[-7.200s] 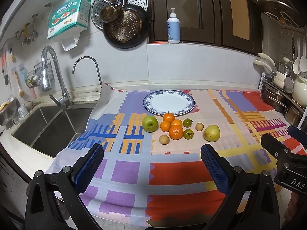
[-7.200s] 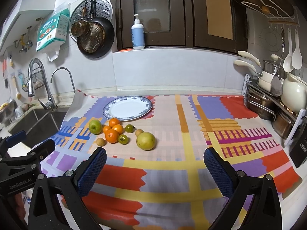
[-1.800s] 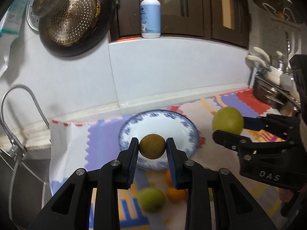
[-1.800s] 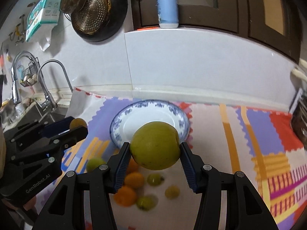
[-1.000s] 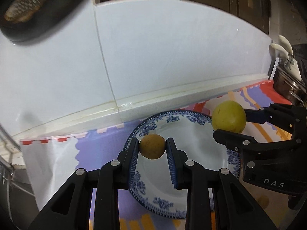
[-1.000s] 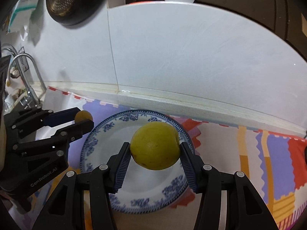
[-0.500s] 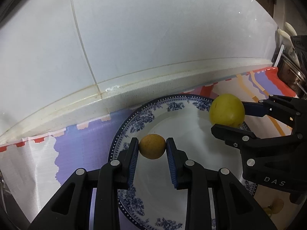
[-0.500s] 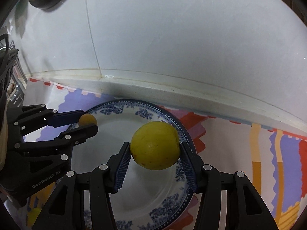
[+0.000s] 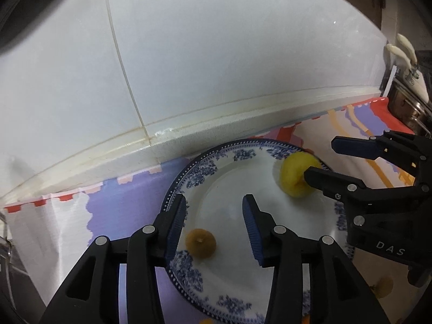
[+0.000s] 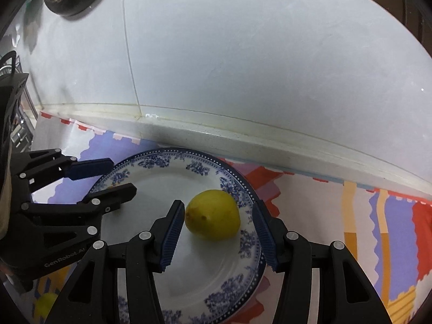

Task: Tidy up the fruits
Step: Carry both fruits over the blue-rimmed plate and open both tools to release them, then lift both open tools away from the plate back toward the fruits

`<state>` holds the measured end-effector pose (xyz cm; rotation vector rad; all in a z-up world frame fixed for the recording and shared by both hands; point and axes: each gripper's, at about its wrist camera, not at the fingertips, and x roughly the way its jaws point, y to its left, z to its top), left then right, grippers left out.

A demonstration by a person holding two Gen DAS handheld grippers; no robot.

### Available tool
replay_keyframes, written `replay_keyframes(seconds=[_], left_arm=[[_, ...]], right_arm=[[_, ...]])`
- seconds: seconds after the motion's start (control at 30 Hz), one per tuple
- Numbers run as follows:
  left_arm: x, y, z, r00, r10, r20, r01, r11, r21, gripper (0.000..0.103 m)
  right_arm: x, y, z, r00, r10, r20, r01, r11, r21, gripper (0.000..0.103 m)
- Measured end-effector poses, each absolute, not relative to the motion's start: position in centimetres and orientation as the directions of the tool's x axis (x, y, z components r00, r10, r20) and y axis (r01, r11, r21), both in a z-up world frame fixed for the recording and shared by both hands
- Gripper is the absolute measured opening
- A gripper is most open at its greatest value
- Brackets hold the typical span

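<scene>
Left gripper [image 9: 213, 210], marked "GenRobot.AI", jaws just opened; small brown fruit [image 9: 200, 243] loose on the blue-patterned plate [image 9: 205, 167]. Right gripper [image 10: 217, 233], marked "DAS", jaws apart around the yellow fruit [image 10: 212, 214], which sits on the plate near its rim

The plate [image 9: 189, 178] lies on the cloth [image 9: 121, 202] that covers the table, at the far side of it, just before the raised ledge [image 9: 189, 135] at the foot of the wall [image 9: 216, 54]. On the plate, the small round fruit [image 9: 200, 243] sits at the near left. It lies between and below the left tongs [image 9: 213, 213], whose jaws have just been opening and stand apart from it. The large fruit [image 10: 213, 214] rests on the plate's far right part, between the jaws of the right tongs [image 10: 216, 226], with a gap to the right jaw. The left tongs reach in over the plate's left rim, the right tongs over its right.
</scene>
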<state>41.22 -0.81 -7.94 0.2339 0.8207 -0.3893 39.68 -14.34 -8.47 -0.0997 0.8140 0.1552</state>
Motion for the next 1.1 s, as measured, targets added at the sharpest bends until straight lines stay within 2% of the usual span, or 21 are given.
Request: replay_keyframes(seconds=[0.33,0.4,0.53,0.6,0.9,1.1], left_arm=[[36.7,0.2,-3.3,0.675,-0.27,-0.687,0.409,0.911,0.044,0.057],[35.3,0.6,-2.4,0.69,-0.266,-0.673,0.399,0.916,0.047,0.061],[32.8,1.4,-0.8,0.711,-0.261,-0.653,0.379,0.924,0.043,0.068],[31.4,2.0,-0.1,0.726,-0.259,-0.638,0.369,0.928,0.043,0.069],[25.5,3.8,2.2,0.778,-0.257,-0.574,0.36,0.93,0.071,0.082],[22.1,4.9,2.7,0.8,-0.24,-0.55,0.34,0.936,0.086,0.085]], right_arm=[[35.0,-14.1,-4.4,0.737,0.099,-0.668,-0.156,0.987,-0.026,0.054],[34.1,-14.0,-3.7,0.75,0.092,-0.655,-0.147,0.989,-0.029,0.06],[31.5,-13.9,-1.9,0.782,0.067,-0.619,-0.118,0.992,-0.043,0.063],[30.1,-14.0,-1.2,0.798,0.05,-0.6,-0.098,0.994,-0.047,0.07],[24.6,-13.5,0.9,0.835,0.026,-0.55,-0.065,0.997,-0.05,0.076],[20.9,-12.8,1.7,0.86,0.017,-0.511,-0.049,0.998,-0.05,0.078]])
